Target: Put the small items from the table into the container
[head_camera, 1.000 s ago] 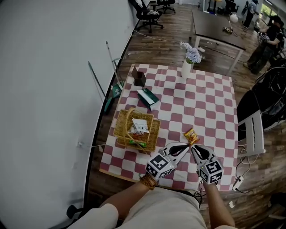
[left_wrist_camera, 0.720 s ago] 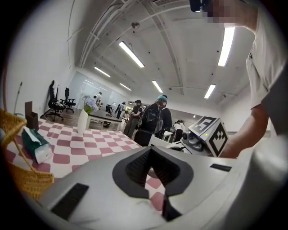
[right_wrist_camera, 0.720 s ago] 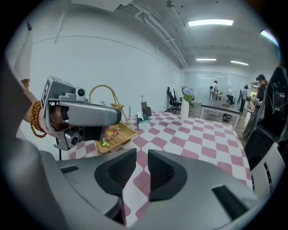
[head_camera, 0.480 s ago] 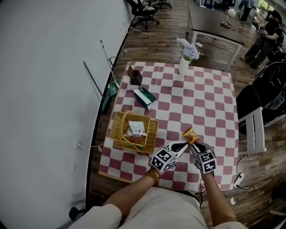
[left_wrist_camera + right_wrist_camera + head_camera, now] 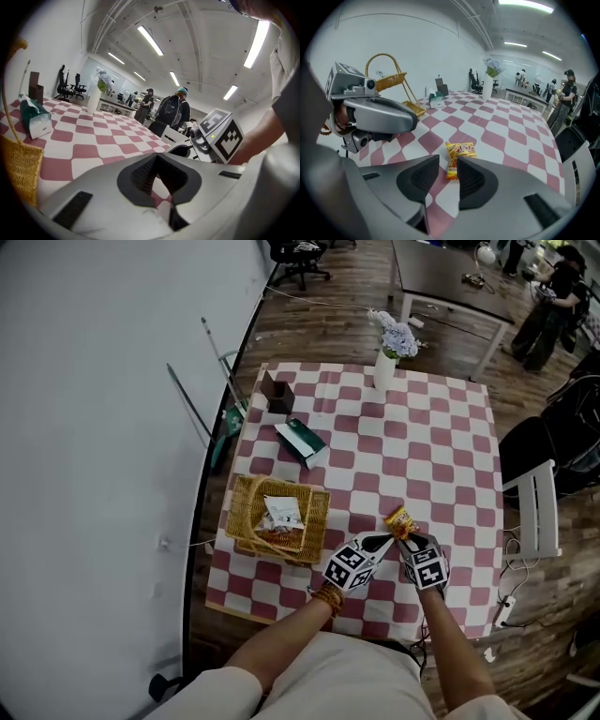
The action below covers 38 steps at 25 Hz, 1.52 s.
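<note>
1. A shiny, crinkly yellow-and-orange snack packet (image 5: 461,151), a flat oblong pouch with sealed ends, is lying printed side up on the surface (image 5: 422,446), which is wearing a smooth red-and-white checked cloth.
2. The packet is sitting near the person's edge of the surface, well apart from the woven wicker basket (image 5: 242,504) to its left. That basket, rectangular with a hoop handle, is holding some pale wrappers (too small to name).
3. The packet's long axis is running away from the right tongs (image 5: 448,161), slanting a little, with one short sealed end pointing back at them.
4. The right tongs, grey moulded plastic with dark textured pads, are spreading wider. The packet is showing in the gap just beyond the tips, and the pads are not pressing on it.
5. The left tongs (image 5: 158,157), of the same grey plastic, are hanging with their tips pressed together and pinching nothing, just beside the right ones over the cloth.
</note>
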Each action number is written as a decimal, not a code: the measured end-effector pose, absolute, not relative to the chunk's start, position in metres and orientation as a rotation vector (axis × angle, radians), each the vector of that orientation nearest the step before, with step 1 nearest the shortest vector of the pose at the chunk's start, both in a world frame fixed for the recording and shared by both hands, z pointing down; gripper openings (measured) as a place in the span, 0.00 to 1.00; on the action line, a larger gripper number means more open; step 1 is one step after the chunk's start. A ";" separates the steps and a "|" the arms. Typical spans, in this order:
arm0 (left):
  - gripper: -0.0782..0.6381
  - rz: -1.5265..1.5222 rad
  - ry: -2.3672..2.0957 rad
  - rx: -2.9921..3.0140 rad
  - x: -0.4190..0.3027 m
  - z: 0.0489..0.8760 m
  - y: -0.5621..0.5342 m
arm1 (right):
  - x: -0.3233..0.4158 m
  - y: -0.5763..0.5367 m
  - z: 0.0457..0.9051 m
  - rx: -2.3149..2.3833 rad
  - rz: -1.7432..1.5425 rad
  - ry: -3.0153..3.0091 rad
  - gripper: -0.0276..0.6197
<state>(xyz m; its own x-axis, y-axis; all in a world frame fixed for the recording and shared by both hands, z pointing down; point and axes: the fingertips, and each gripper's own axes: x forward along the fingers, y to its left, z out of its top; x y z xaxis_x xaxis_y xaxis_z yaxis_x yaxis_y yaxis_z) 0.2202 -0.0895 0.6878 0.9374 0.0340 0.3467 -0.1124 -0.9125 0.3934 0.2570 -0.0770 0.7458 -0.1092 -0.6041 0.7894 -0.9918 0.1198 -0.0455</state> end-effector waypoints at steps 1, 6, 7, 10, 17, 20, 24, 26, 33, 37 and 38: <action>0.14 0.497 -0.060 2.674 0.221 0.692 -0.091 | 0.258 -0.078 0.750 1.544 0.814 -1.777 0.27; 0.14 0.533 -0.081 2.646 0.225 0.711 -0.098 | 0.265 -0.085 0.770 1.522 0.834 -1.731 0.31; 0.14 0.540 -0.085 2.641 0.225 0.714 -0.099 | 0.268 -0.086 0.774 1.520 0.841 -1.713 0.31; 0.14 0.549 -0.096 2.619 0.226 0.721 -0.102 | 0.274 -0.086 0.790 1.517 0.859 -1.665 0.31; 0.14 0.560 -0.107 2.591 0.228 0.730 -0.107 | 0.273 -0.089 0.809 1.474 0.860 -1.637 0.31; 0.14 0.562 -0.105 2.592 0.228 0.731 -0.106 | 0.274 -0.088 0.812 1.466 0.844 -1.637 0.29; 0.14 0.561 -0.103 2.593 0.227 0.729 -0.105 | 0.276 -0.084 0.810 1.470 0.823 -1.642 0.23; 0.14 0.557 -0.102 2.600 0.227 0.725 -0.104 | 0.277 -0.082 0.807 1.476 0.812 -1.650 0.20; 0.14 0.522 -0.108 2.639 0.220 0.703 -0.101 | 0.273 -0.079 0.771 1.559 0.782 -1.714 0.17; 0.14 0.492 -0.125 2.666 0.210 0.685 -0.098 | 0.267 -0.075 0.739 1.620 0.763 -1.781 0.17; 0.14 0.479 -0.129 2.672 0.207 0.679 -0.097 | 0.266 -0.074 0.730 1.638 0.757 -1.797 0.17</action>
<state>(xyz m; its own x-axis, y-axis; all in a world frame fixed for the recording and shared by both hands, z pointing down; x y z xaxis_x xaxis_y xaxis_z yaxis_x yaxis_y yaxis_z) 0.2071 -0.0972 0.6793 0.9363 -0.0167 0.3508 -0.1617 -0.9072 0.3884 0.2658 -0.0743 0.7304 -0.0723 -0.6631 0.7450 -0.9963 0.0824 -0.0233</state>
